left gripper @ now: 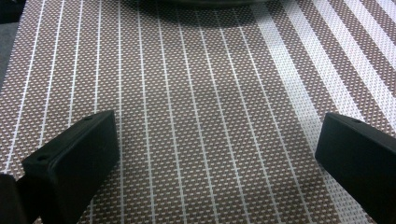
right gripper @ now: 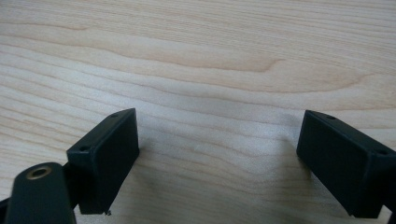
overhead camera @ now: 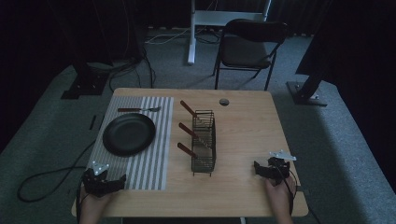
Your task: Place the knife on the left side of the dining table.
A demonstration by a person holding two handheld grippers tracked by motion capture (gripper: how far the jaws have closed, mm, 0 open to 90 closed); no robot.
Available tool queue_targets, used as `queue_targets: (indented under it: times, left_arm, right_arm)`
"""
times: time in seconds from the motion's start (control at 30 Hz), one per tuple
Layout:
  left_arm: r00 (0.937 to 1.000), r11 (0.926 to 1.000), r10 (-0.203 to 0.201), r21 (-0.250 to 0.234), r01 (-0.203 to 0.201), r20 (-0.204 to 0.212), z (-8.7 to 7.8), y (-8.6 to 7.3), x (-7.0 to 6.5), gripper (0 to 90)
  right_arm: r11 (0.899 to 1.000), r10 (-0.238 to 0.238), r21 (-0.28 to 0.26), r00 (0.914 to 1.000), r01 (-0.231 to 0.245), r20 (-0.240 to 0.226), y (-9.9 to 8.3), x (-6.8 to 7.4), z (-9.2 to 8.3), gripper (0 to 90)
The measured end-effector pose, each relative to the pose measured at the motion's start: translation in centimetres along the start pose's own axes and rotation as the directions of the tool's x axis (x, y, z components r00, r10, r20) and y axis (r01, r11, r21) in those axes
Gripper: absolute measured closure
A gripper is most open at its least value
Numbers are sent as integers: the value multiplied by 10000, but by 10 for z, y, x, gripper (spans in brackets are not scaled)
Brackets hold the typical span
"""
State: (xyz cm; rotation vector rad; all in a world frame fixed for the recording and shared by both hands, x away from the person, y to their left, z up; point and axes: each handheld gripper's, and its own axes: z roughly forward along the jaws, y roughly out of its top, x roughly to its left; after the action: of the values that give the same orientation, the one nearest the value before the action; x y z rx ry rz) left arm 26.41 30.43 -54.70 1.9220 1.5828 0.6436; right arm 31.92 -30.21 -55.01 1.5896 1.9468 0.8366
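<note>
High view, itemised: we list a wooden table (overhead camera: pixel 243 140) carrying a striped placemat (overhead camera: pixel 154 163) along its left side, a black plate (overhead camera: pixel 129 134) on the middle of that mat, a fork (overhead camera: pixel 138 109) with a reddish handle lying on the mat towards the far edge, and a wire caddy (overhead camera: pixel 203 140) near the table's centre holding three utensils (overhead camera: pixel 188 131) whose reddish handles lean out to the left; what kind each one is we cannot tell. A small dark round object (overhead camera: pixel 224 101) sits near the far edge. The left gripper (overhead camera: pixel 122 178) rests at the near left corner over the mat, jaws spread wide with nothing between them, as the left gripper view (left gripper: pixel 215 154) confirms. The right gripper (overhead camera: pixel 257 167) lies towards the near right corner on bare wood, jaws likewise apart and empty, confirmed in the right gripper view (right gripper: pixel 217 149). Progress, as we judge it: the place setting is partly laid, with plate and fork out, while the caddy's three pieces remain to be drawn and placed; neither gripper is near them. Brands, labels, writing: we read none.
</note>
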Motion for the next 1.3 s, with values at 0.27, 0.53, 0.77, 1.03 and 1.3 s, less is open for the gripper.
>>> queue_targets:
  times: [0.27, 0.53, 0.77, 1.03, 1.3]
  left_arm:
    - [10000, 10000, 7, -11, -7, 41, 0, 0, 0, 5]
    - [9999, 10000, 46, -31, -46, 98, 0, -1, 1, 5]
    - [9999, 9999, 92, 69, -93, 114, -1, 0, 1, 5]
    - [9983, 9987, 444, 215, -452, 374, -2, 1, 1, 15]
    - [9953, 9979, 573, 253, -594, 777, -6, 3, -4, 20]
  right_arm:
    - [10000, -1, -1, 10000, 1, 1, 0, 0, 0, 120]
    - [10000, -1, 1, 10000, 1, 0, 0, 0, 0, 120]
    - [10000, 4, -7, 10000, -4, -7, 0, 0, 0, 120]
    - [10000, 12, -7, 10000, -12, -6, 0, 0, 0, 120]
    - [10000, 13, -7, 10000, -13, -6, 0, 0, 0, 120]
